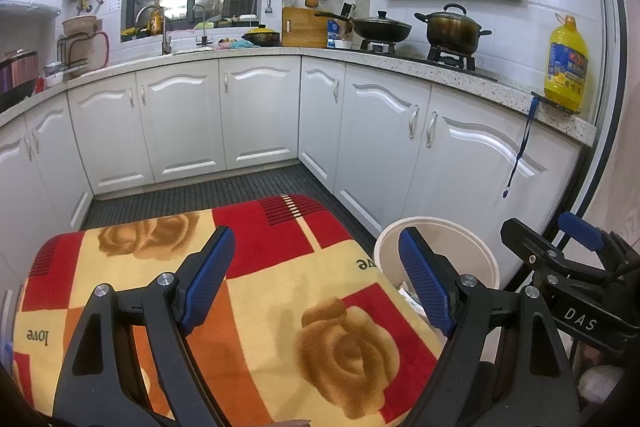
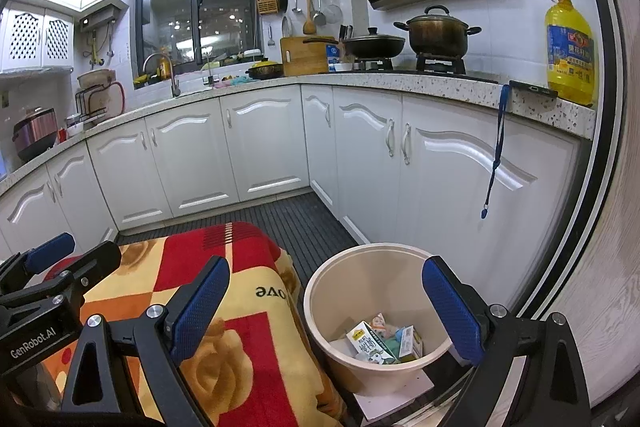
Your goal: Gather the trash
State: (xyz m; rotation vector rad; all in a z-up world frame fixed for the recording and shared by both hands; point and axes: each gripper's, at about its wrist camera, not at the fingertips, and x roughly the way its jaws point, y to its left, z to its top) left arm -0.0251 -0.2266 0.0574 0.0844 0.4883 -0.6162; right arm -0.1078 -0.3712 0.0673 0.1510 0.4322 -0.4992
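A beige round trash bin (image 2: 340,291) stands on the floor right of a blanket-covered table (image 2: 256,347). Inside it lie a milk carton (image 2: 370,343) and other small cartons and wrappers (image 2: 408,341). My right gripper (image 2: 326,311) is open and empty, held above the bin's near rim. My left gripper (image 1: 316,281) is open and empty above the blanket (image 1: 260,287). The bin (image 1: 440,247) shows in the left wrist view behind the right finger. The right gripper (image 1: 568,259) shows at the right edge there.
White L-shaped kitchen cabinets (image 2: 260,147) run along the back and right. A stove with pots (image 2: 436,35), a yellow oil bottle (image 2: 568,51) and a phone with a blue strap (image 2: 532,91) sit on the counter. A dark slatted floor (image 2: 304,223) lies between.
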